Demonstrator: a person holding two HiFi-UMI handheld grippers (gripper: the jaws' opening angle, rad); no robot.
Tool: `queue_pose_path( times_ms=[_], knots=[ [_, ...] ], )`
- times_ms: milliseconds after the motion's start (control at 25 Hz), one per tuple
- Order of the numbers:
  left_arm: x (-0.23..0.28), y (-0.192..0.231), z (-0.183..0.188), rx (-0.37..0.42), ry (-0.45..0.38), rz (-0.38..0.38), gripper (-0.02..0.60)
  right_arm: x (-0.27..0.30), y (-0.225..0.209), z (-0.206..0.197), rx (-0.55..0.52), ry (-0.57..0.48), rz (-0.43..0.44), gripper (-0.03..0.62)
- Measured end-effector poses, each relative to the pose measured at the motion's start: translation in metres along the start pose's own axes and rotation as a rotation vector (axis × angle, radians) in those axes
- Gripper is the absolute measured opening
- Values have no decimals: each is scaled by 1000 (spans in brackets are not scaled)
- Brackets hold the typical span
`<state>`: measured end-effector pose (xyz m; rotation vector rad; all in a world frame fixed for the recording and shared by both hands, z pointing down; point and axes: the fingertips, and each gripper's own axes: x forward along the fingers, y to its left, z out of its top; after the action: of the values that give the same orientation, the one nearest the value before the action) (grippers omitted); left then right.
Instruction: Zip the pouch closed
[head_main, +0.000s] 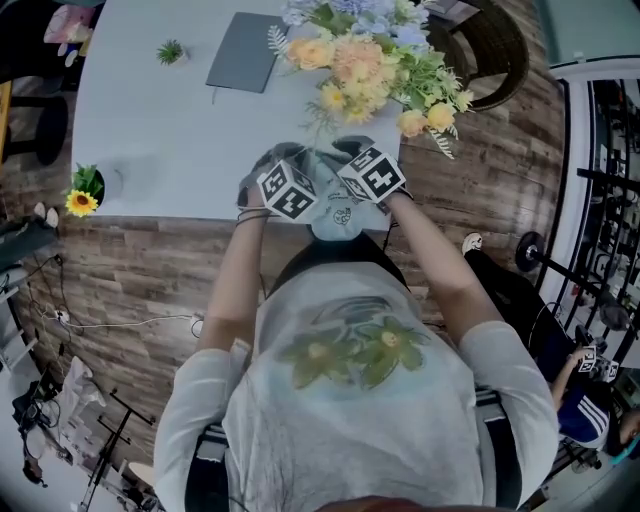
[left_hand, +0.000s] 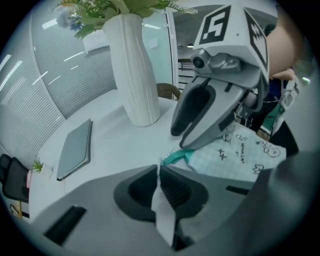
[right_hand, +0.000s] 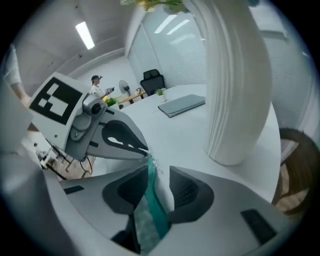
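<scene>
1. Right gripper: the jaws stand apart. The pouch's teal zipper runs between them and lies against one pad, unclamped.
2. Left gripper: the jaws are together, clamped on a pale tab at the end of the pouch.
3. Pouch: it lies at the near edge of the white table, in front of the vase, between the two grippers.
4. Step in hand, as judged: take hold of the slider. It cannot be clearly made out here, so locate it first. Close the pads on the pull only, not on the tape.
5. Use the left grip as an anchor to tension the zipper. Draw the slider straight along the teeth, with loose fabric held clear of the track.
</scene>
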<state>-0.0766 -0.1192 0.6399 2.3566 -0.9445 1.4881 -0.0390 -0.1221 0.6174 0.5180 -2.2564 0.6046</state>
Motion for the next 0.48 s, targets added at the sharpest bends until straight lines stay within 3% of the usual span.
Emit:
queue_pose_path(
  times_ms=[160, 480],
  knots=[
    [-1, 0, 1, 8, -4, -15, 21, 5, -8, 7, -241, 39, -56, 124],
    [-1, -3, -3, 15, -5, -45, 21, 19, 2, 2, -494, 149, 14, 124]
  ],
)
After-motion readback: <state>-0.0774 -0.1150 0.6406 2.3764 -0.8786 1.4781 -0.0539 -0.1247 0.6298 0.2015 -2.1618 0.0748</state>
